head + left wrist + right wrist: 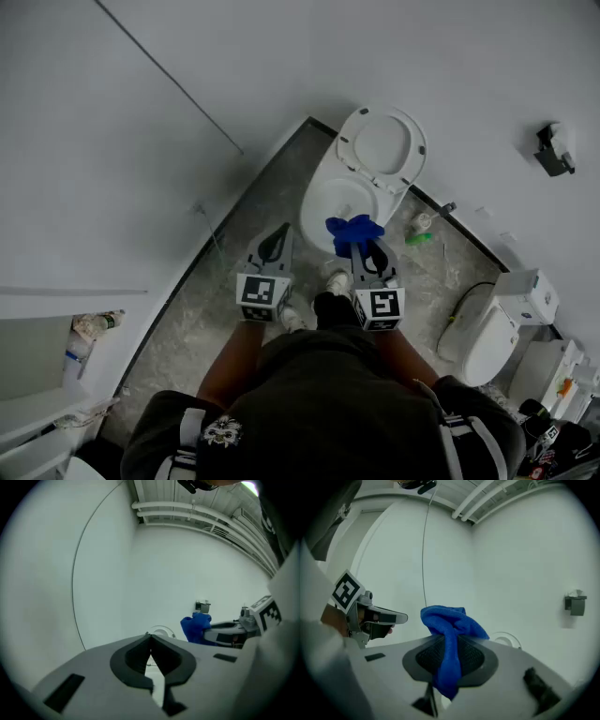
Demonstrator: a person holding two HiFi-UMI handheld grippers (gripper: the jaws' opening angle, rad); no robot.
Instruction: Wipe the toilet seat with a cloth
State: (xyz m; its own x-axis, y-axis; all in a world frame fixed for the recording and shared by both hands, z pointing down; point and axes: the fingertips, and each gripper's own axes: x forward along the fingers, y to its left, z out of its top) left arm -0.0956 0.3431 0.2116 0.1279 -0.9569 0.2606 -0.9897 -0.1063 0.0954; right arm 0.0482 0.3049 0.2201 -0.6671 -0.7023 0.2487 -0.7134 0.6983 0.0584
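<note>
A white toilet [349, 202] stands against the far wall with its lid [382, 145] raised; the seat ring [323, 214] is down around the bowl. My right gripper [368, 246] hovers over the bowl's near rim, shut on a bunched blue cloth [352, 232] that sticks out past its tips. In the right gripper view the blue cloth [449, 637] is pinched between the dark pads and hangs below them. My left gripper [280, 231] hangs left of the bowl over the floor, shut and empty. In the left gripper view its jaws meet with nothing between them, and the cloth [197, 626] shows to the right.
A grey marbled floor [202, 319] runs between white walls. Small bottles [419, 230] stand right of the toilet base. A second white fixture [499, 323] sits at the right, with clutter beyond it. A wall holder [554, 150] hangs at upper right. The person's feet [337, 281] stand before the bowl.
</note>
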